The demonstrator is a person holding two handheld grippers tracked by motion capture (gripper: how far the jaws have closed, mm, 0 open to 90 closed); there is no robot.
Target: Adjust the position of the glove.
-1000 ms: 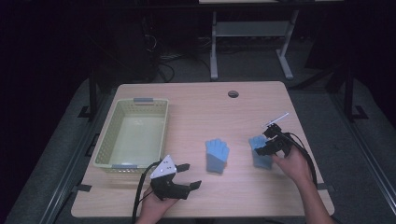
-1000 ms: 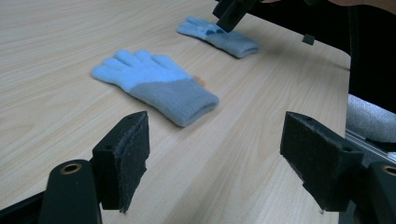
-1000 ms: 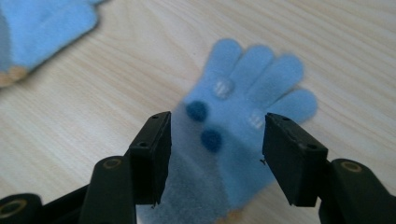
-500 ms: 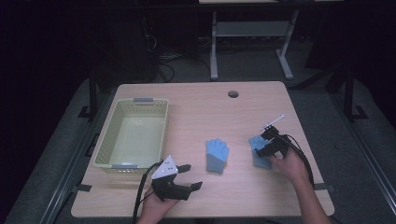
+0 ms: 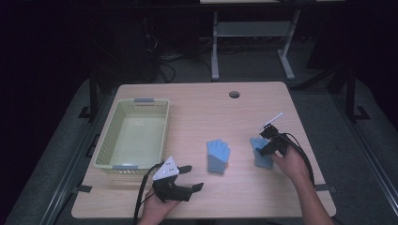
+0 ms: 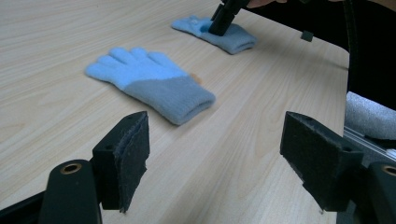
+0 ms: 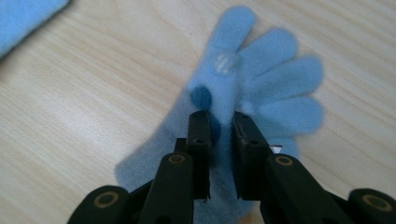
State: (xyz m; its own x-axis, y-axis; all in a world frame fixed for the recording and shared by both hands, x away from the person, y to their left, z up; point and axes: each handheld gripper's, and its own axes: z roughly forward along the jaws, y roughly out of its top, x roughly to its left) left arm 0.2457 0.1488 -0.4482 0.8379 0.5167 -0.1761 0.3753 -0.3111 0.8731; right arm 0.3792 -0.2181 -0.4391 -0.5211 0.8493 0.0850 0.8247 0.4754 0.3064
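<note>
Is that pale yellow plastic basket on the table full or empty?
Empty. The pale yellow plastic basket shows only its bare floor in the high view; both blue knitted gloves lie outside it on the wooden table.

Dark room, wooden table (image 5: 197, 105)

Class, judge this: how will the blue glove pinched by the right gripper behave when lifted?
The glove is soft knit, so it will probably droop. The right gripper pinches a fold, so the fabric should hold. It looks light and unlikely to roll.

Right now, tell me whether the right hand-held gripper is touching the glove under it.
Touching. In the right gripper view, the right hand-held gripper has just closed, its jaws pinching a fold of the glove between them.
</note>
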